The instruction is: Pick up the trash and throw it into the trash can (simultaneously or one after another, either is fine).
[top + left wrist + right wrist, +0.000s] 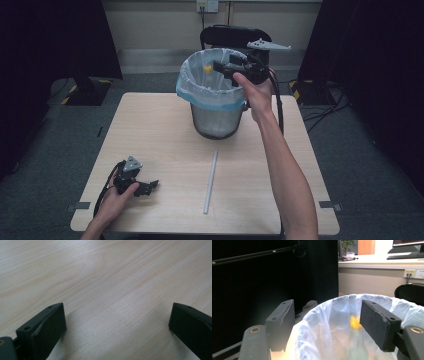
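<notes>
Pale wood bench (165,130) is carrying your left tongs (145,187), resting low with jaws apart and empty; the grey stick (210,182) is lying mid-bench; your right tongs (220,66) are hovering apart over the lined bin (215,100), a yellow thing (205,69) blurring inside; knocking the rim could be tipping it.

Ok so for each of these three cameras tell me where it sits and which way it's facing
High view: above the person's side, looking forward and down on the table; both forearms, left tool, right tool.
Left gripper view: on the left tool, facing bare tabletop; open jaws.
Right gripper view: on the right tool, over the lined bin; open jaws.
Shared: the bin, also in the high view.
</notes>
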### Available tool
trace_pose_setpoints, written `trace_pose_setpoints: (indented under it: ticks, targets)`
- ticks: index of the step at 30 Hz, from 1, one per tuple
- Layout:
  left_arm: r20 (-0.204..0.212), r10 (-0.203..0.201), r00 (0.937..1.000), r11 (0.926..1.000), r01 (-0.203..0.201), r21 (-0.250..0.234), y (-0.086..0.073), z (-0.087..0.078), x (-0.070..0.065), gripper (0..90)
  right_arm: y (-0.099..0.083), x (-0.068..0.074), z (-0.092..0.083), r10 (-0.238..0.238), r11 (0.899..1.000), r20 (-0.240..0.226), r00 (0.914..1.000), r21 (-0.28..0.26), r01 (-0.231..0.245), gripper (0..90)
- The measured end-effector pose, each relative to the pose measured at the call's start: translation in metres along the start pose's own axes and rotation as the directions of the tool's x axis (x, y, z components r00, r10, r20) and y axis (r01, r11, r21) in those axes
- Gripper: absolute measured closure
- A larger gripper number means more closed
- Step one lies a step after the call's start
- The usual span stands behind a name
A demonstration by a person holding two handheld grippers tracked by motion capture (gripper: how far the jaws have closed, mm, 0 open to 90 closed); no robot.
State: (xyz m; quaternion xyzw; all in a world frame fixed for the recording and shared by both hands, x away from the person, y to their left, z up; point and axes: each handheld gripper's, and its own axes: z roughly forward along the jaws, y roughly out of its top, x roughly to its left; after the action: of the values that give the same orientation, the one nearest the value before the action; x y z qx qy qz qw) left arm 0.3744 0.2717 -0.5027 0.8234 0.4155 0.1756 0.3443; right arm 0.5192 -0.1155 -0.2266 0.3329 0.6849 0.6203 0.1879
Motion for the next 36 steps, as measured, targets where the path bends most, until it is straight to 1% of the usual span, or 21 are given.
trace_pose_setpoints:
  ticks: [4, 8, 12, 16, 19, 21, 23, 24, 25, 26, 28, 32, 34, 36]
  targets:
    - [0.001, -0.001, 1.0, 1.0, 0.001, 0.0, 0.0, 0.0, 0.0, 0.6, -0.004, 0.005, -0.006, -0.017, 1.0, -0.019, 0.9997, 0.012, 0.017, 28.2]
    - [0.0, 0.0, 1.0, 1.0, 0.0, 0.0, 0.0, 0.0, 0.0, 0.6, -0.01, 0.008, -0.014, -0.022, 1.0, -0.034, 0.9992, 0.021, 0.022, 29.6]
    - [-0.001, 0.001, 1.0, 1.0, -0.001, 0.0, 0.0, 0.0, 0.0, 0.6, -0.015, 0.013, -0.022, -0.033, 0.999, -0.061, 0.9976, 0.024, 0.035, 31.7]
    - [0.0, 0.0, 1.0, 1.0, 0.0, 0.0, 0.0, 0.0, 0.0, 0.6, -0.019, 0.023, -0.028, -0.077, 0.995, -0.07, 0.9946, 0.056, 0.081, 33.5]
    - [0.0, 0.0, 1.0, 1.0, 0.0, 0.0, 0.0, 0.0, 0.0, 0.6, -0.023, 0.031, -0.035, -0.09, 0.994, -0.079, 0.9928, 0.057, 0.095, 33.3]
    - [0.0, 0.0, 1.0, 1.0, 0.0, 0.0, 0.0, 0.0, 0.0, 0.6, -0.028, 0.036, -0.038, -0.1, 0.992, -0.089, 0.9911, 0.069, 0.106, 33.0]
    - [0.0, 0.0, 1.0, 1.0, 0.0, 0.0, 0.0, 0.0, 0.0, 0.6, -0.035, 0.041, -0.041, -0.112, 0.989, -0.099, 0.9888, 0.084, 0.12, 32.9]
    - [0.0, 0.0, 1.0, 1.0, 0.0, 0.0, 0.0, 0.0, 0.0, 0.6, -0.039, 0.042, -0.043, -0.105, 0.989, -0.108, 0.9886, 0.09, 0.114, 33.1]
    - [0.0, 0.0, 1.0, 1.0, 0.0, 0.0, 0.0, 0.0, 0.0, 0.6, -0.044, 0.043, -0.044, -0.087, 0.99, -0.119, 0.9891, 0.097, 0.099, 33.6]
    - [0.0, 0.0, 1.0, 1.0, 0.0, 0.0, 0.0, 0.0, 0.0, 0.6, -0.05, 0.045, -0.046, -0.079, 0.991, -0.115, 0.9902, 0.102, 0.09, 34.1]
    - [0.0, 0.0, 1.0, 1.0, 0.0, 0.0, 0.0, 0.0, 0.0, 0.6, -0.06, 0.049, -0.049, -0.082, 0.988, -0.126, 0.9886, 0.117, 0.096, 34.2]
    - [0.0, 0.0, 1.0, 1.0, 0.0, 0.0, 0.0, 0.0, 0.0, 0.6, -0.08, 0.056, -0.055, -0.071, 0.987, -0.148, 0.9865, 0.133, 0.091, 34.2]
    - [0.0, 0.0, 1.0, 1.0, 0.0, 0.0, 0.0, 0.0, 0.0, 0.6, -0.089, 0.06, -0.058, -0.072, 0.984, -0.156, 0.9851, 0.15, 0.096, 34.1]
    - [0.0, 0.0, 1.0, 1.0, 0.0, 0.0, 0.0, 0.0, 0.0, 0.6, -0.1, 0.063, -0.063, -0.06, 0.985, -0.16, 0.9853, 0.149, 0.084, 34.5]
